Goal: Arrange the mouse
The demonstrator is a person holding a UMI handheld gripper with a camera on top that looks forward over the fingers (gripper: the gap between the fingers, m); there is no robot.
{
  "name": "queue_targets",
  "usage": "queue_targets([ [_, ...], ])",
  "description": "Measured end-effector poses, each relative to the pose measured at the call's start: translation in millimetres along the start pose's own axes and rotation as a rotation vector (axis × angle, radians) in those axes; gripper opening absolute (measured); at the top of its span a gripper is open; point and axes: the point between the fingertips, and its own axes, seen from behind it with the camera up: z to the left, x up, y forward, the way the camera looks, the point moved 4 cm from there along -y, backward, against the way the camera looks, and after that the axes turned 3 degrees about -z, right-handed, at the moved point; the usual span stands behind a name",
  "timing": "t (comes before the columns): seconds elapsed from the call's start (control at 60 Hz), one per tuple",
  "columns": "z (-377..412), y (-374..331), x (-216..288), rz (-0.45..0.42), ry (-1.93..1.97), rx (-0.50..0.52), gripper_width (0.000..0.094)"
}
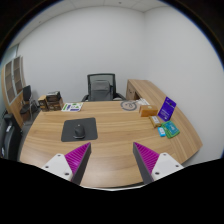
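The mouse (79,128) sits on the dark mouse pad (79,130) well ahead of the fingers (76,160), which are spread wide with nothing between them. It looks small, light, rigid and smooth-shelled, so I'd pinch it across its narrow sides. Around the pad runs a pale wooden counter (115,140), with an office chair (100,88) beyond in a white-walled room.
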Motion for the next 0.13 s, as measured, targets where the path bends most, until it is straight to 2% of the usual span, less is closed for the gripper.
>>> queue_targets([
  [0.133, -7.0, -18.9, -0.7, -0.039, -0.025, -0.001, 0.0851],
])
